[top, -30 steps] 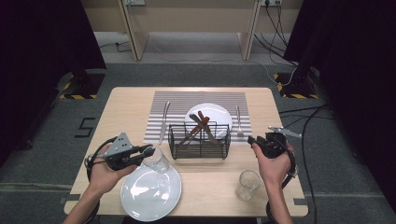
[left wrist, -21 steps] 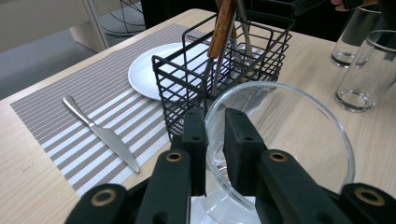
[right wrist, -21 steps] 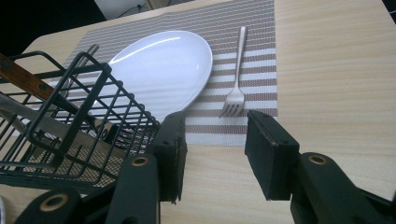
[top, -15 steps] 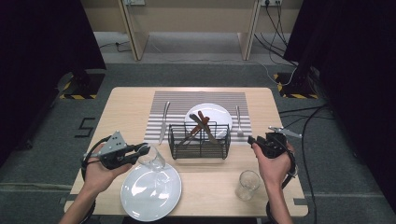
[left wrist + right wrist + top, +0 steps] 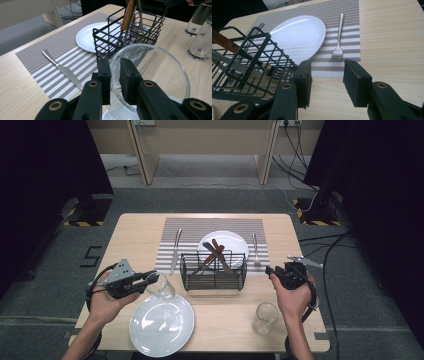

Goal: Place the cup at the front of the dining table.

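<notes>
Glass rim sits clamped between the left gripper's jaws; it has drifted a little leftward, tilted above the near plate, apparently being carried off. Right gripper waits with jaws apart, empty, beside the basket.

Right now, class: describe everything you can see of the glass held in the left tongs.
The glass is clear and empty, with a round open rim. It hangs tilted above the near white plate, mouth towards the wire basket. The left tongs pinch its wall, one pad inside the rim and one outside. Nothing else touches it.
</notes>
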`<state>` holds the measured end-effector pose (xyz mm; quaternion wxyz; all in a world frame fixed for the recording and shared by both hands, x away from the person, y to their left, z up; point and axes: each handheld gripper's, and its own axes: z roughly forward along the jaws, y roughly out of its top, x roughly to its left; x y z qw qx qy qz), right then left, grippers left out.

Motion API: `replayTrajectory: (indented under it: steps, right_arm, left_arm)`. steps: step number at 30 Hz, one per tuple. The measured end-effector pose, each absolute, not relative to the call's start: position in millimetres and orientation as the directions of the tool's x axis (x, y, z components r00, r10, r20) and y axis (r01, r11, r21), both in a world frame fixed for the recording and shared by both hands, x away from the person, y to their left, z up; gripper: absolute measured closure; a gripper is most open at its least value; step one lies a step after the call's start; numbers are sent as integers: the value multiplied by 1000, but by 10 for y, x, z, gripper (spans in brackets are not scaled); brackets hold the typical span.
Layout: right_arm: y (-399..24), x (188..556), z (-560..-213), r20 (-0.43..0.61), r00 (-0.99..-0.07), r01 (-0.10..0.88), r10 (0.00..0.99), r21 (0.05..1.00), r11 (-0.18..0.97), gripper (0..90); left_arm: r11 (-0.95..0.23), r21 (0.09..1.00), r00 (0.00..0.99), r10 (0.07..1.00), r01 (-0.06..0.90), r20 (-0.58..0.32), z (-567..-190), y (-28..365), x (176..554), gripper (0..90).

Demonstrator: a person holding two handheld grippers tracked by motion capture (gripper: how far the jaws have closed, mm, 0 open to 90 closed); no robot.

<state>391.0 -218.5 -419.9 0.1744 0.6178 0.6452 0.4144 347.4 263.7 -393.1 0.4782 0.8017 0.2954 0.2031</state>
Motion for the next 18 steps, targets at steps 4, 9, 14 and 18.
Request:
replayTrajectory:
  steps: [4,9,14,18]
  right_arm:
    - [-2180,3909,-4198,287,-176,653,942,750,-107,583]
    - [-2182,3910,-4199,287,-176,653,942,750,-106,583]
    - [-2181,3911,-4199,286,-178,652,942,751,-105,583]
    - [-2185,3910,-4199,287,-177,652,942,750,-105,583]
  left_arm:
    - [-374,883,735,677,284,50,-3948,2660,3500,789]
    - [-369,884,726,686,287,51,-3947,2689,3523,789]
    - [-365,886,722,690,286,51,-3936,2697,3538,789]
    - [-364,886,718,694,287,53,-3932,2708,3558,789]
